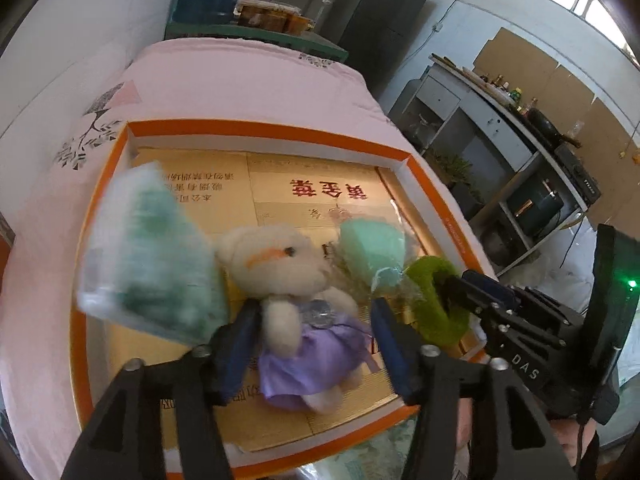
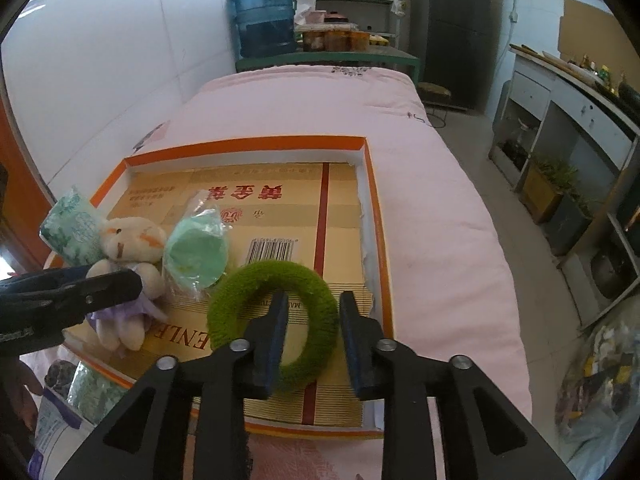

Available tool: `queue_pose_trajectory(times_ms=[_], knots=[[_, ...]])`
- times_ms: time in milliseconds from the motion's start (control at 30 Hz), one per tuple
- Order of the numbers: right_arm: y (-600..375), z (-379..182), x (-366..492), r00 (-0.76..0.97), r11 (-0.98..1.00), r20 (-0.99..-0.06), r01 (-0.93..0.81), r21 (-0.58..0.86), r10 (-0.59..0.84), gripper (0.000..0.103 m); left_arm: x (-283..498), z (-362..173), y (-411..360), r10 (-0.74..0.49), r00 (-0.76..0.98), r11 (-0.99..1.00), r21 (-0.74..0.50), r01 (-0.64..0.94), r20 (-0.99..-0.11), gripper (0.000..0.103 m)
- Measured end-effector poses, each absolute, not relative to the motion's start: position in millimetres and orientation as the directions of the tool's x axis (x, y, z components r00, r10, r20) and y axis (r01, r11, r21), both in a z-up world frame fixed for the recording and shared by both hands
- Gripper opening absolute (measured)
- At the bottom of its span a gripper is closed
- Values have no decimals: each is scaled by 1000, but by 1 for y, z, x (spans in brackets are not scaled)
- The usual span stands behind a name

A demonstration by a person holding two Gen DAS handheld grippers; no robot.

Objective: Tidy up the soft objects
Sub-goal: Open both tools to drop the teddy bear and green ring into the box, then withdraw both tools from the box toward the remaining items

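Observation:
An orange-rimmed box point(image 1: 260, 130) lined with gold card lies on the pink bed. Inside it, a cream teddy bear point(image 1: 280, 264) in a purple dress lies between the fingers of my left gripper point(image 1: 314, 312), which stands open with its pads off the bear. A blurred pack of green-printed tissues point(image 1: 148, 256) is to the bear's left and a mint-green wrapped roll point(image 1: 372, 244) to its right. A fuzzy green ring point(image 2: 240, 296) lies flat in the box point(image 2: 248, 144). My right gripper point(image 2: 315, 300) is open astride the ring's right side, one finger inside the hole.
The pink bedcover point(image 2: 432, 240) runs around the box and drops off at the right to a grey floor with a counter and shelves point(image 2: 580, 128). A blue water jug point(image 2: 264, 16) and a black fridge point(image 2: 452, 28) stand beyond the bed. Plastic bags point(image 2: 80, 392) lie near the box's lower-left corner.

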State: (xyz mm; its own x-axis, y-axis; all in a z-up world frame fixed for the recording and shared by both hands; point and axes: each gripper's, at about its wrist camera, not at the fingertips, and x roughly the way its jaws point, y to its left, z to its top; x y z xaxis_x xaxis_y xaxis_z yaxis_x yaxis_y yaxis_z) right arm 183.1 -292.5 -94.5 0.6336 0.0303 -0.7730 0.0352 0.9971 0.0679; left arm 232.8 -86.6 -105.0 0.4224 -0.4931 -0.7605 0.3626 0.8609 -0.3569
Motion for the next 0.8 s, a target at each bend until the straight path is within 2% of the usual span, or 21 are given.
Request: queue_pose_trajectory(times_ms=[67, 233, 333, 800], knots=[[-293, -92, 181, 638, 997, -769, 35, 65, 28, 38, 230, -102, -87, -497, 430, 859, -358, 366, -754, 59], [-294, -87, 175, 645, 997, -764, 44, 67, 23, 40, 221, -90, -87, -498, 447, 858, -347, 379, -743, 59], [-294, -84, 170, 648, 996, -761, 46, 76, 28, 49, 216, -83, -86, -506, 454, 854, -352, 383, -733, 59], [-290, -66, 136, 672, 995, -740, 44, 92, 39, 49, 173, -38, -79, -547, 537, 832, -347, 432, -643, 59]])
